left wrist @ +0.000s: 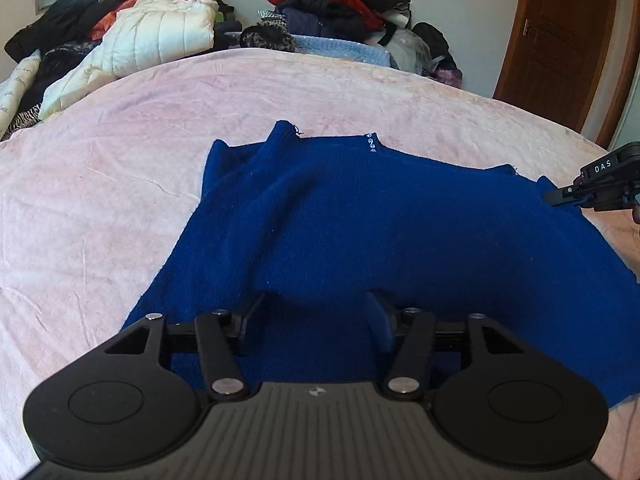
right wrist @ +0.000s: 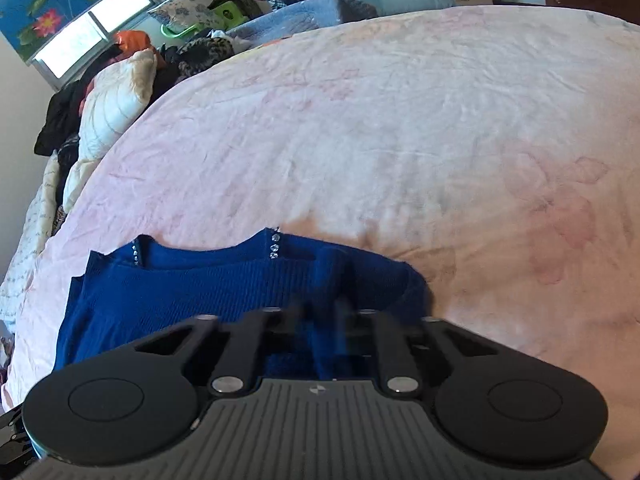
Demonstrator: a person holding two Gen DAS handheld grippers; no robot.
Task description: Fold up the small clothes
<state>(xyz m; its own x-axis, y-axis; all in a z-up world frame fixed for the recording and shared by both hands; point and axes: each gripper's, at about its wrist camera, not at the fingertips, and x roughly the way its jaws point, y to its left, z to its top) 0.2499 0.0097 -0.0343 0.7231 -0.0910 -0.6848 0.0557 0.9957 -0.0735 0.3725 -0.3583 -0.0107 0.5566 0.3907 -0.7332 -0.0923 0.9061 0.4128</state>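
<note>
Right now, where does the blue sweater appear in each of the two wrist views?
Left wrist view: the blue sweater fills the centre and lower right, with its neckline at the far edge.
Right wrist view: the blue sweater lies at lower left, partly behind the tongs.
Shared landmark: the rhinestone trim at the neckline, and the pink bedspread under it.

We see wide bare stretch of pink bedspread (left wrist: pixel 100 200) at left and centre of left view, open for passage. Blue sweater (left wrist: pixel 360 220) covers lower centre. Clothes pile (left wrist: pixel 340 4) and white jacket (left wrist: pixel 160 36) block top edge. Door (left wrist: pixel 560 40) stands upper right. Right gripper (left wrist: pixel 560 196) intrudes at right edge.
</note>
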